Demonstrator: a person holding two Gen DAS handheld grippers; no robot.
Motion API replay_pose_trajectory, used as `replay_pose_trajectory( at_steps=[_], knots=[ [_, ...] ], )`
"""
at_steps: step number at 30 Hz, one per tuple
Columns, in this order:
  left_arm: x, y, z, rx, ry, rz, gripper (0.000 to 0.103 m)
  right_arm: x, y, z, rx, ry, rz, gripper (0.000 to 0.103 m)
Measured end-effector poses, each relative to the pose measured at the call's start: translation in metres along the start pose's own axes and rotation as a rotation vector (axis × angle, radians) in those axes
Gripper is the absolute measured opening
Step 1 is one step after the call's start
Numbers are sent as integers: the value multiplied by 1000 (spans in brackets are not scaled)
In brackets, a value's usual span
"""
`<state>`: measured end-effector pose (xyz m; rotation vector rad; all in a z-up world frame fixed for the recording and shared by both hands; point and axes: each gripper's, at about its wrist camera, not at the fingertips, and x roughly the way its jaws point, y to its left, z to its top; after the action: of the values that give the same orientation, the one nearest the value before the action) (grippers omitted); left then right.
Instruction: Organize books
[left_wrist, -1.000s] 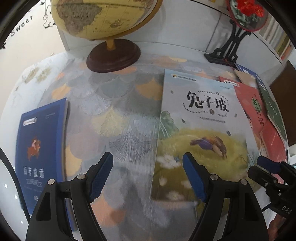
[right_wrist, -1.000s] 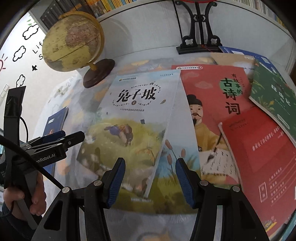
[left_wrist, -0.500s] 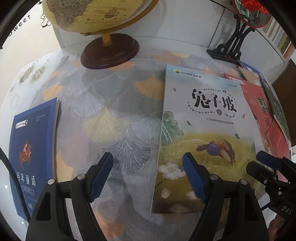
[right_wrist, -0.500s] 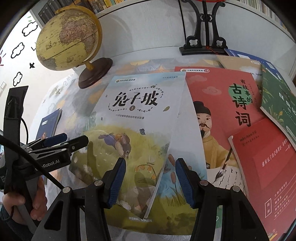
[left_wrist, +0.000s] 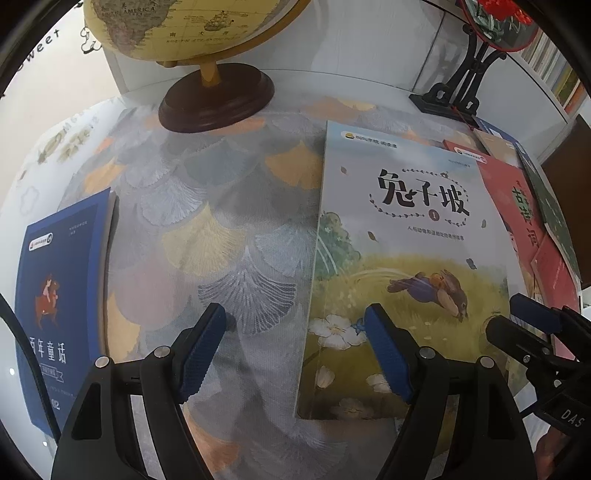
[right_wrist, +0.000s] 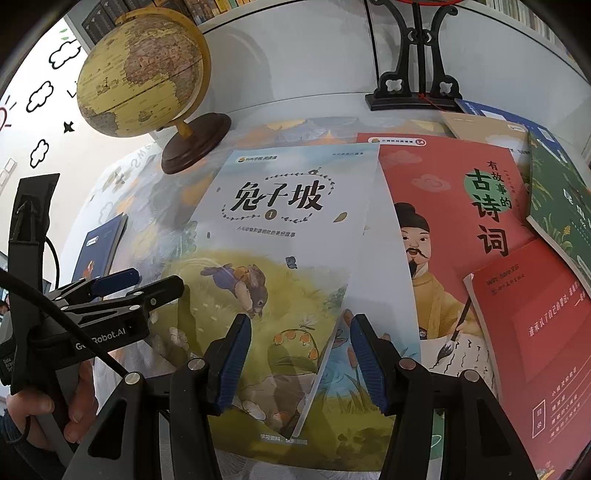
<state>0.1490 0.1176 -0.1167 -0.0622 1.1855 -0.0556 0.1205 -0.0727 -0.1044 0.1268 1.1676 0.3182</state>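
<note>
1. Right now my left gripper (left_wrist: 295, 354) hovers with jaws wide, holding nothing, above the rabbit book's (left_wrist: 402, 258) left edge.
2. My right gripper (right_wrist: 299, 360) gapes empty over that book's lower right corner; the blue book (left_wrist: 61, 295) lies well left.

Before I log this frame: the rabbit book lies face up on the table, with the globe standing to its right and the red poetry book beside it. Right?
Not quite. The rabbit book lies face up, red poetry book beside it, but the globe stands to its left, as the right wrist view shows.
</note>
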Motion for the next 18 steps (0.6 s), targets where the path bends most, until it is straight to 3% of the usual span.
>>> replay_pose_trajectory(
  at_steps=[6,9,11,18],
  knots=[
    [0,-12,-4,46,3,-34,77,2,6,-1,-14,6,13,55],
    [-1,-28,-11,106,17,-95,78,2,7,-2,-21,13,30,55],
    [-4,-37,-16,129,17,-80,78,0,4,-5,-16,30,63,54],
    [-24,-57,-45,125,56,-222,79,-28,-21,-27,-12,38,88,56]
  ],
)
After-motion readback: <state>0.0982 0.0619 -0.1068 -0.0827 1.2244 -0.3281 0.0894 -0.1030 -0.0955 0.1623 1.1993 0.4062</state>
